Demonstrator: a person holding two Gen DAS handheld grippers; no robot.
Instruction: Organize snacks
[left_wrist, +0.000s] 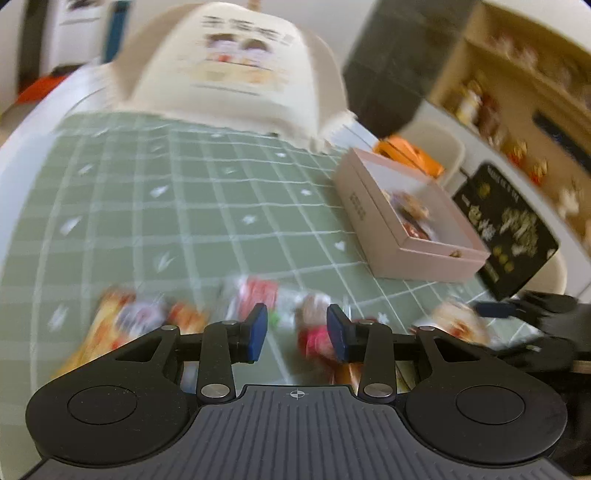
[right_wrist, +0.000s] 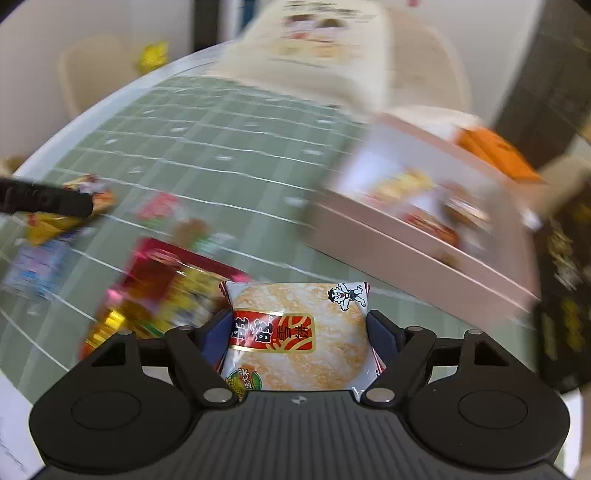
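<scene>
My right gripper (right_wrist: 297, 332) is shut on a rice cracker packet (right_wrist: 295, 336), white with a red label, held above the green checked mat (right_wrist: 221, 155). A pink open box (right_wrist: 413, 236) holding a few snacks lies to the right; it also shows in the left wrist view (left_wrist: 402, 218). My left gripper (left_wrist: 297, 328) is open and empty, low over several loose snack packets (left_wrist: 255, 295) on the mat (left_wrist: 166, 192). A red and gold packet (right_wrist: 162, 288) lies left of the right gripper. Both views are motion-blurred.
A large cream bag (left_wrist: 236, 70) stands at the mat's far edge. A black box lid (left_wrist: 509, 229) lies right of the pink box. An orange object (left_wrist: 410, 151) sits behind it. Shelves (left_wrist: 517, 81) with items line the right. The right gripper's tip (left_wrist: 495, 308) shows at right.
</scene>
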